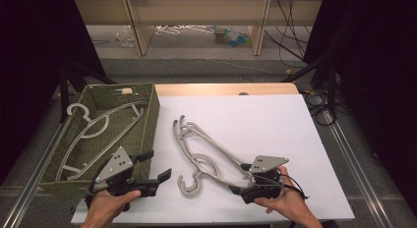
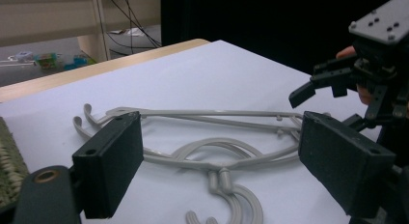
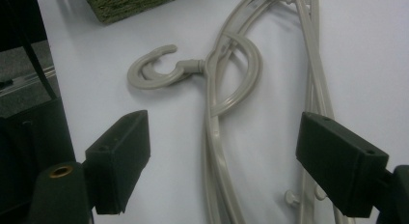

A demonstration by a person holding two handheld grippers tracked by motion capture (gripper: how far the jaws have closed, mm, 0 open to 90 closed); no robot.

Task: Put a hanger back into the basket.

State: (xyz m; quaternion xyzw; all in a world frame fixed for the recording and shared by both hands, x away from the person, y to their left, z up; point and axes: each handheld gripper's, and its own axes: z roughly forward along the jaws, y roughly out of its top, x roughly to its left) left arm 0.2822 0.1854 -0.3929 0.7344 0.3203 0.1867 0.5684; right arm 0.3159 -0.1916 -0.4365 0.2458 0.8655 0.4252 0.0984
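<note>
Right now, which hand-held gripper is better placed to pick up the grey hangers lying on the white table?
Right hand-held gripper: its open jaws already straddle the hangers. The left one is open but beside them.

A: From where does the high view look?
B: From above the person's side, forward and down on the whole bench [image 1: 275,115].
A: And the two tool views?
B: Low and near. Each looks along its own jaws. Both share the grey hangers [image 2: 212,156] [image 3: 226,103] with the high view [image 1: 201,149].
</note>
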